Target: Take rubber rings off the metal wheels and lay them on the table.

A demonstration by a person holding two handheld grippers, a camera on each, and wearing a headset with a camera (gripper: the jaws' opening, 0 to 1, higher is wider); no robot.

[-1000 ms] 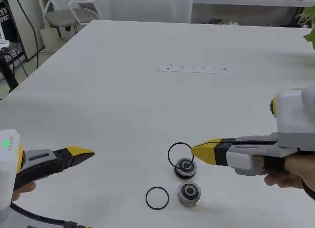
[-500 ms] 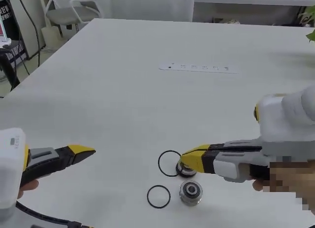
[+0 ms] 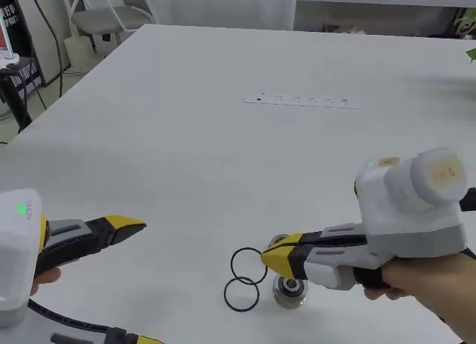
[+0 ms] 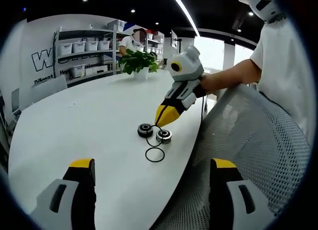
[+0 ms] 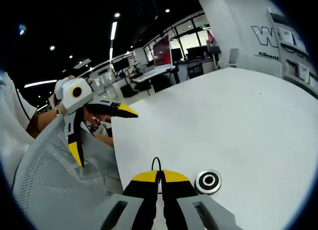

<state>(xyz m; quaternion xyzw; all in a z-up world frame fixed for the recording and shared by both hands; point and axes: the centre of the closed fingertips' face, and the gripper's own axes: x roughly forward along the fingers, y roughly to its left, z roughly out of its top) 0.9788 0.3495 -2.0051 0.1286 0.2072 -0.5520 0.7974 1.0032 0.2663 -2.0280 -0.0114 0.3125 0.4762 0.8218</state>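
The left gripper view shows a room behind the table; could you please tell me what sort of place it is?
Probably an open-plan office or lab: shelves of white storage bins, a potted plant on the large white table, and an office chair nearby.

A long white table point(image 3: 223, 136) carried a flat power strip point(image 3: 301, 101). A grey chair point(image 3: 108, 21) stood beyond its far corner. Shelves point(image 4: 82, 53) of storage boxes lined one wall, a leafy plant point(image 4: 136, 61) sat on the tabletop, and a bright ceiling strip point(image 4: 184, 12) ran overhead.
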